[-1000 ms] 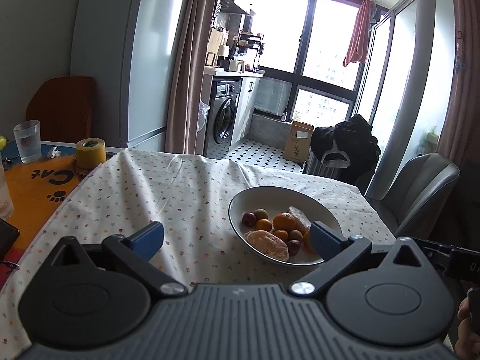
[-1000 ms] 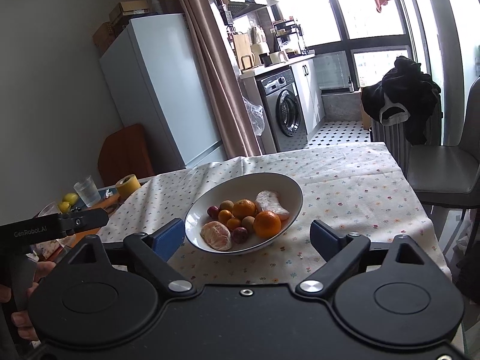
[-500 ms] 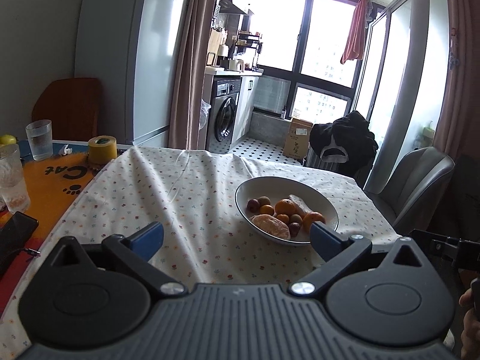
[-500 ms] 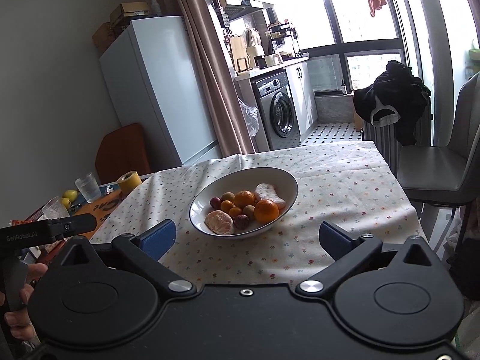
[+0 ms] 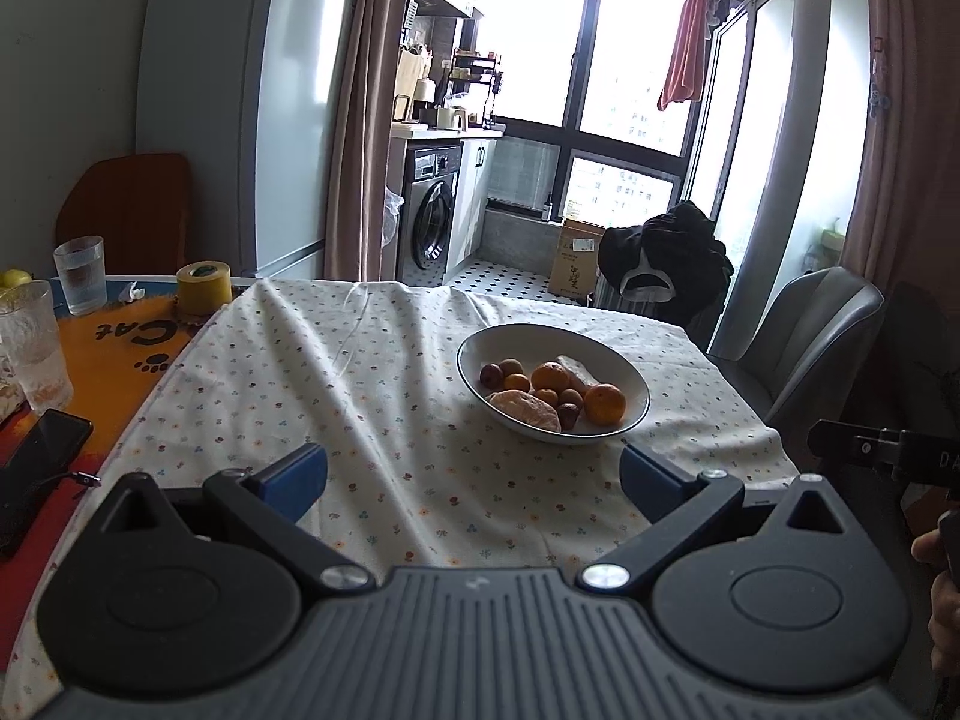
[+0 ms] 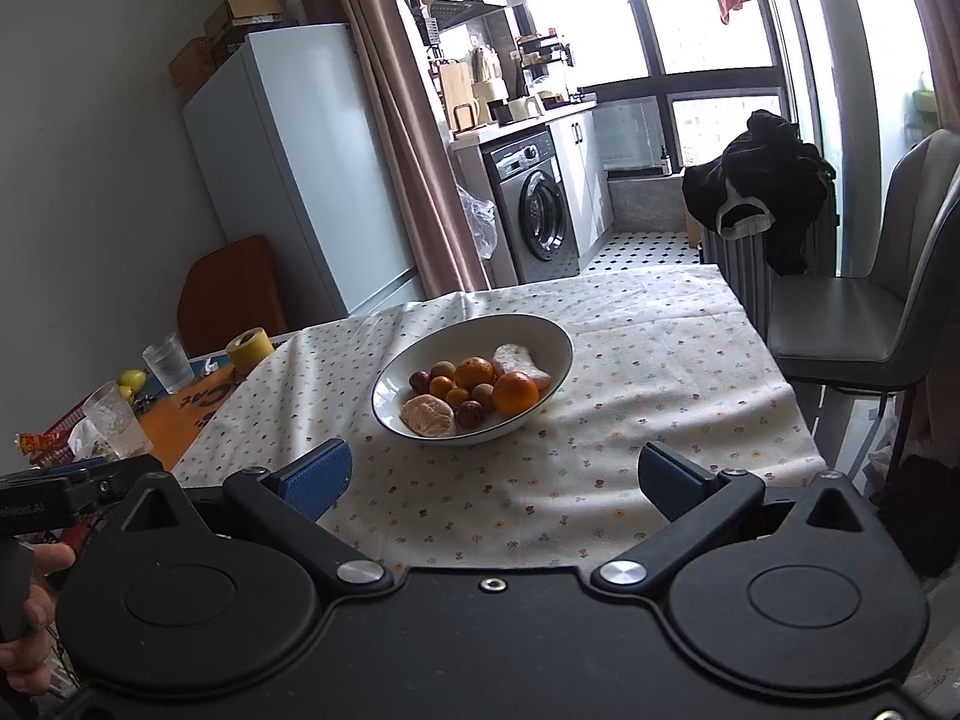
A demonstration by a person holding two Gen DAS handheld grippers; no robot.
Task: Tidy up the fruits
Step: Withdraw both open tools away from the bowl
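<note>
At the far left of the left wrist view, a black phone lies at the table's near left edge on an orange mat printed with "Cat" and paw marks. Two glasses stand along that side, a yellow-green fruit behind them, and a yellow tape roll sits just beside the edge of the flowered tablecloth. The cloth is rumpled into ridges toward its far edge and lies bare and open across its whole left and middle part, from the tape roll to the bowl.

The white bowl stands right of centre on the cloth, near the table's right edge. In it lie a peeled mandarin at the near rim, several small oranges, dark red round fruits and a pale wrapped piece toward the back. Bare cloth runs all round the bowl; a narrow strip separates it from the right edge, where the cloth drops off. A grey chair stands just past that edge.

The left gripper hovers low over the near cloth, level, fingers pointing at the bowl, its blue pads set wide apart with nothing between them. The right gripper is held likewise, level and near the front edge, pads spread wide and empty, the bowl well ahead between them. A hand shows at the lower left of the right wrist view, wrapped round the other gripper's handle
</note>
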